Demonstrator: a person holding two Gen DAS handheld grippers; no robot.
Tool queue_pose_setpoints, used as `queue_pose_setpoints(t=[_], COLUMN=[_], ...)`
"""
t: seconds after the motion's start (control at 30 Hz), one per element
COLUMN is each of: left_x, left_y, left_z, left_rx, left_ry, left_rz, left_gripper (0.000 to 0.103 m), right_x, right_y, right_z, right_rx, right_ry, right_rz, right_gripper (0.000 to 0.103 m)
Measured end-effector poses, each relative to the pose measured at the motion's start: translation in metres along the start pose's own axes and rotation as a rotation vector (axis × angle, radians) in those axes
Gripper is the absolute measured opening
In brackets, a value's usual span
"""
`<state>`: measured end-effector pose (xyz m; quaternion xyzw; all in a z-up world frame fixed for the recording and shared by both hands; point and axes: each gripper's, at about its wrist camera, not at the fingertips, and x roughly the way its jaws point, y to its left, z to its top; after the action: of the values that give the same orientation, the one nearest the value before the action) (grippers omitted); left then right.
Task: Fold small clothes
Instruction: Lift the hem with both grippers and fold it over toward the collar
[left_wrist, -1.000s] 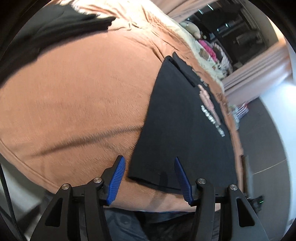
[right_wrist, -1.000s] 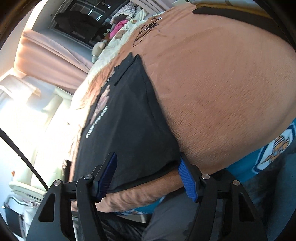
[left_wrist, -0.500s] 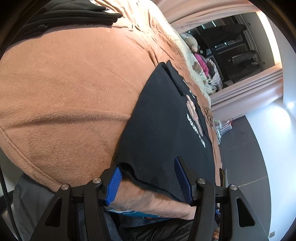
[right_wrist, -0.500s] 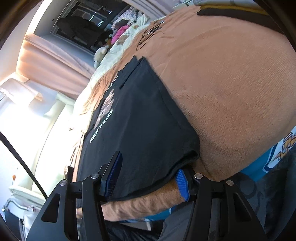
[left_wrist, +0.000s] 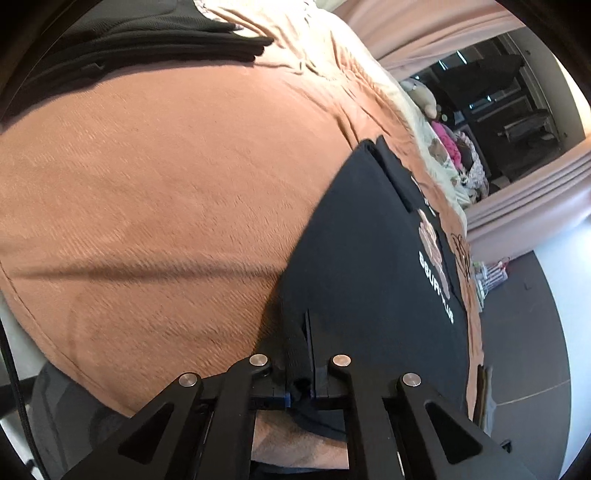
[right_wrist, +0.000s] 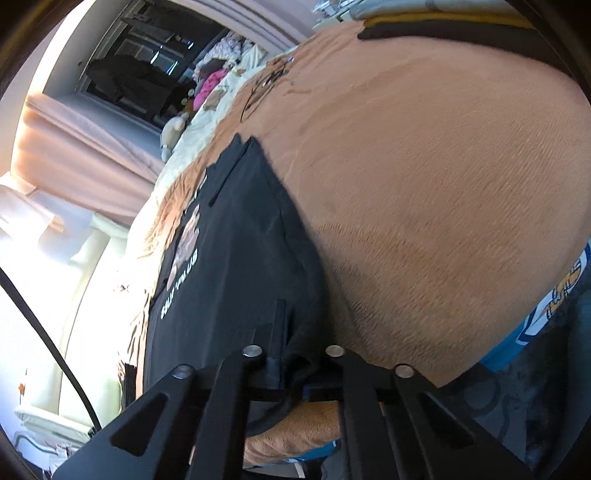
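Since a second ago both your claws have snapped closed: the blue pads that stood wide apart over the hem are now pinched tight on cloth. Your left claw (left_wrist: 300, 363) is clenched on the near left corner of the black cotton T-shirt with a pale bear print and white lettering (left_wrist: 369, 258), and your right claw (right_wrist: 291, 363) grips the near right corner of the same shirt (right_wrist: 236, 258).

Holding both hem corners at once seems meant to let you lift the bottom edge evenly and carry it toward the collar for a fold.

The shirt lies flat on the tan plush blanket covering the bed (left_wrist: 166, 192), its hem at the near edge of the bed, collar pointing to the far end. Its sides look already turned in, giving a long, narrow, smooth panel. A folded dark garment (left_wrist: 155, 44) sits toward the far left corner.
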<state>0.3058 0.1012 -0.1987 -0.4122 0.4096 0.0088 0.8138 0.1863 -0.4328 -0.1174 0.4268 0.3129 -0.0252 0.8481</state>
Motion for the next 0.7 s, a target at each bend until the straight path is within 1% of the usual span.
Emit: queue_pose_setpoints(t=[0.1, 0.23, 0.3, 0.53, 0.7], left_x=[-0.009, -0.025, -0.035, -0.075, -0.103], left_y=[-0.004, -0.014, -0.022, -0.038, -0.043], left_z=[0.004, 0.008, 0.010, 0.018, 0.017], left_rx=[0.022, 0.032, 0.044, 0.058, 0.067], left_ry=[-0.028, -0.057, -0.076, -0.125, -0.144], left_rz=[0.004, -0.032, -0.049, -0.108, -0.141], left_gripper=[0.005, 0.005, 0.005, 0.004, 0.004], right_x=[-0.013, -0.030, -0.041, -0.076, -0.099], right_y=[0.009, 0.030, 0.036, 0.038, 0.027], right_z=[-0.002, -0.011, -0.013, -0.027, -0.038], right_rx=[-0.017, -0.061, -0.062, -0.068, -0.062], right_ry=[-0.025, -0.061, -0.077, -0.113, -0.127], right_rz=[0.021, 0.053, 0.074, 0.144, 0.179], right_gripper=[0.000, 0.000, 0.000, 0.000, 0.000])
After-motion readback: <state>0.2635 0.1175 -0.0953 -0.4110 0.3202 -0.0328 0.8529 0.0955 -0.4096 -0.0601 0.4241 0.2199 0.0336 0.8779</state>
